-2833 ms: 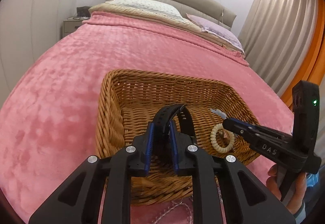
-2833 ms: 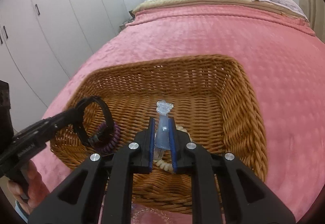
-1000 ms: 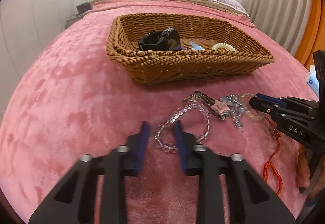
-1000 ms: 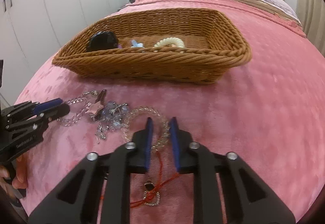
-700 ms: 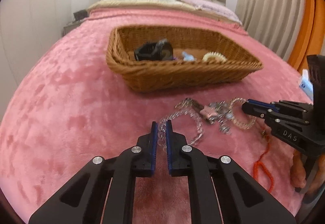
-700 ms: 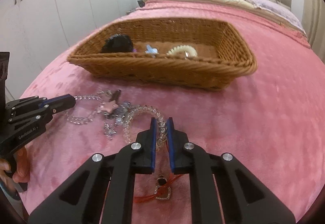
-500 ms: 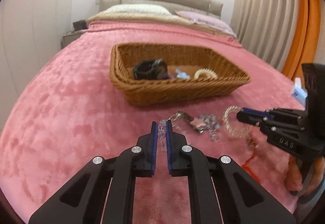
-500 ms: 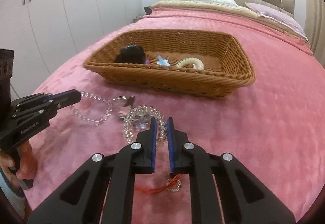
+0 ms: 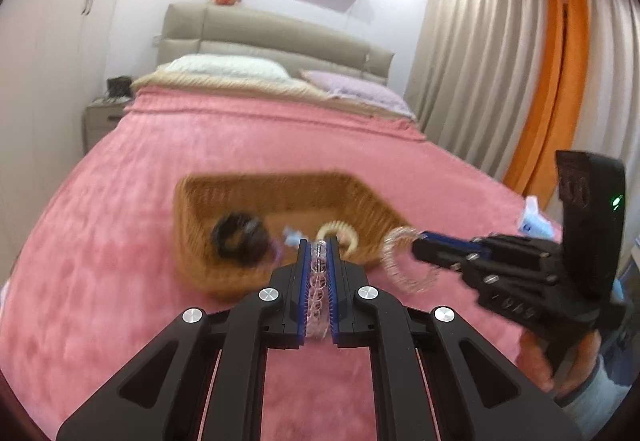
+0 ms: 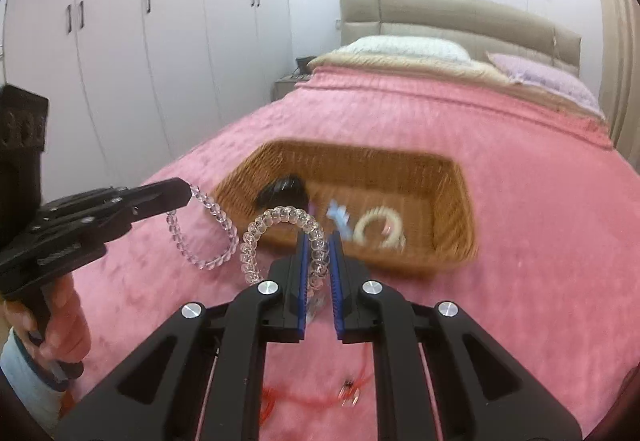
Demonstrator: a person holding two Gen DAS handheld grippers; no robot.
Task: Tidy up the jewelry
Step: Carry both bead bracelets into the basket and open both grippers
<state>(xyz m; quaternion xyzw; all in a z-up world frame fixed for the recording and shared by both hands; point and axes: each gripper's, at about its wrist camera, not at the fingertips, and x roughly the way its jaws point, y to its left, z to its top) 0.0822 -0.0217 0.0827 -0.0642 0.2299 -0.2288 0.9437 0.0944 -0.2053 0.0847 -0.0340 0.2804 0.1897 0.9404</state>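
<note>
My left gripper (image 9: 319, 247) is shut on a clear round-bead bracelet (image 9: 317, 281), which hangs from it in the right wrist view (image 10: 208, 237). My right gripper (image 10: 318, 241) is shut on a clear coil bracelet (image 10: 280, 229), also seen in the left wrist view (image 9: 400, 261). Both are held above the pink blanket just in front of the wicker basket (image 9: 200, 209) (image 10: 460, 201). In the basket lie a black strap (image 9: 236, 237), a light blue clip (image 10: 338, 219) and a cream coil ring (image 10: 378, 227).
A red cord with a small pendant (image 10: 344, 393) lies on the pink blanket (image 9: 100, 241) below my right gripper. Pillows and a headboard stand at the far end. White wardrobes (image 10: 140, 41) are on the left, curtains (image 9: 500, 81) on the right.
Both grippers closed on bracelets lying on the blanket, lifted them and moved toward the basket. The left had earlier let go of the black strap in the basket.
</note>
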